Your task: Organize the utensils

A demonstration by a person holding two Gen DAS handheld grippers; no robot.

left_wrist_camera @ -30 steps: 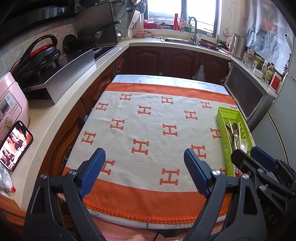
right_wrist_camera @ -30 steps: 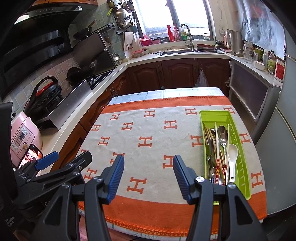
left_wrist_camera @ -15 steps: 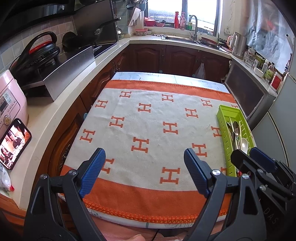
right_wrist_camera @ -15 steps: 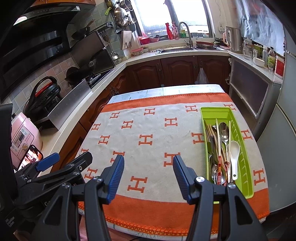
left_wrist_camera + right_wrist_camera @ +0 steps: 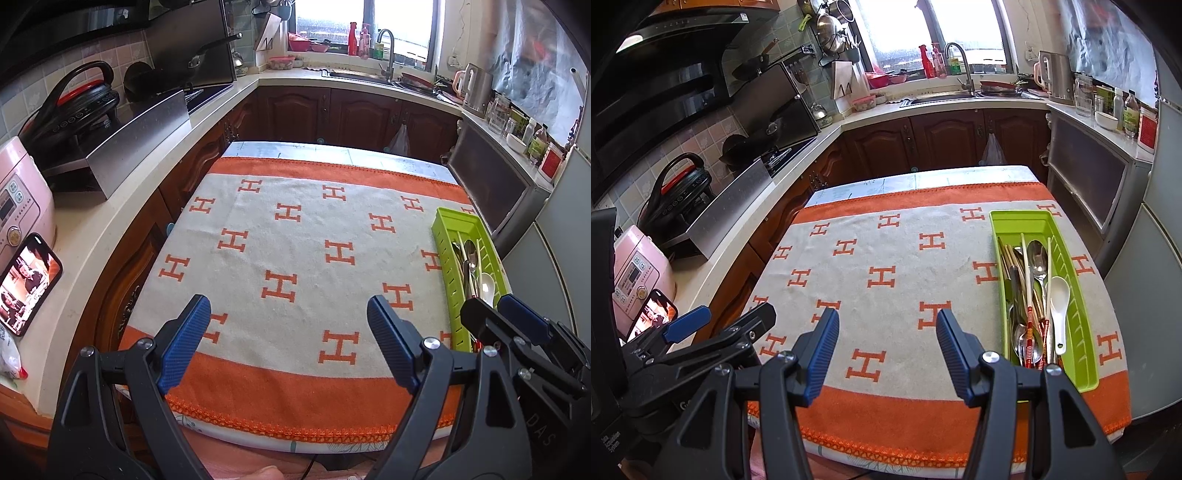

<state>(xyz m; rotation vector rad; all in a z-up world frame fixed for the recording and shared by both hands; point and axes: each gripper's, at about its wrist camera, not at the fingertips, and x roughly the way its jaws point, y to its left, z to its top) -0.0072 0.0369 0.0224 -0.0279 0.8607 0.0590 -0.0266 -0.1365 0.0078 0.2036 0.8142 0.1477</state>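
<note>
Hovering over the near edge of the worktop (image 5: pixel 332 155), the left gripper (image 5: pixel 288 343) sits low and level with its jaws spread wide and nothing between them, just the orange-and-cream cloth (image 5: pixel 303 258) with the H pattern underneath. The right gripper (image 5: pixel 884 350) is in pretty much the same pose just beside it, jaws well apart and empty too, pointing across the cloth toward the far cabinets. The green utensil tray (image 5: pixel 1082 310) lies along the right edge of the cloth, and the right wrist view gets the good look into it: chopsticks (image 5: pixel 1027 273), metal spoons (image 5: pixel 1038 258) and a white spoon (image 5: pixel 1059 295) all lying lengthwise inside. From the left wrist view that tray (image 5: pixel 448 229) is squeezed off to the side and partly hidden behind the right gripper (image 5: pixel 517 325), so only the spoon bowls show. That left view does show a phone (image 5: pixel 27 284) propped on the counter by a pink cooker (image 5: pixel 18 199) more clearly, plus a fingertip poking in at the bottom edge.
</note>
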